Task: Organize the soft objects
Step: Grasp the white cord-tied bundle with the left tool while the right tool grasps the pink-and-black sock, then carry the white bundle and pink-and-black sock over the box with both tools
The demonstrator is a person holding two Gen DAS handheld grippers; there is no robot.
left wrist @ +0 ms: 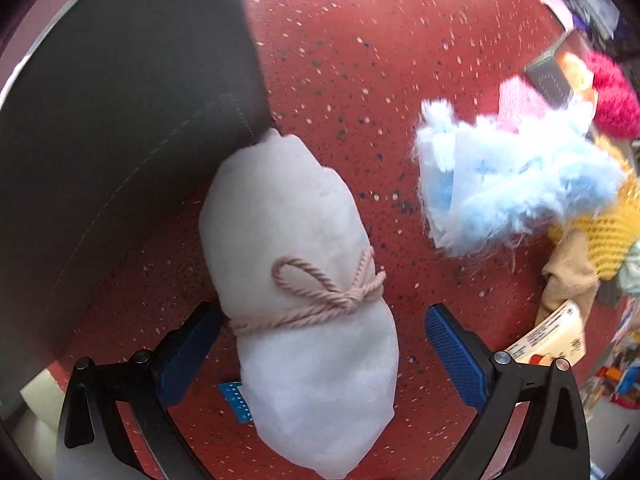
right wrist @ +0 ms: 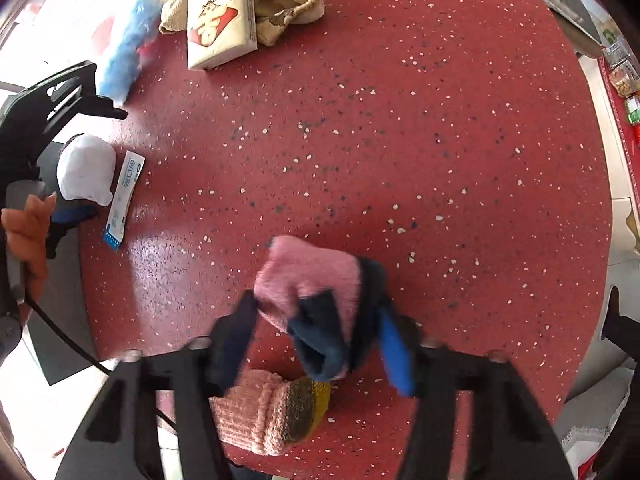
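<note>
A white cloth bundle (left wrist: 296, 264) tied with pink yarn lies on the red speckled table (left wrist: 360, 60), also seen small in the right wrist view (right wrist: 86, 174). My left gripper (left wrist: 320, 336) points down over it, open, one finger on each side, the right pad clear of the cloth. My right gripper (right wrist: 316, 312) is shut on a pink and navy sock (right wrist: 308, 276), which is bunched between the blurred fingers just above the table. A pink ribbed sock with an olive and yellow end (right wrist: 264, 412) lies below it.
A dark grey fabric surface (left wrist: 120, 120) borders the bundle. A fluffy light-blue piece (left wrist: 512, 184), a yellow knit (left wrist: 608, 220), a beige sock (right wrist: 288, 8) and a tissue pack (right wrist: 222, 20) lie nearby. A blue-and-white packet (right wrist: 124, 200) sits beside the bundle. A hand (right wrist: 28, 232) holds the left gripper.
</note>
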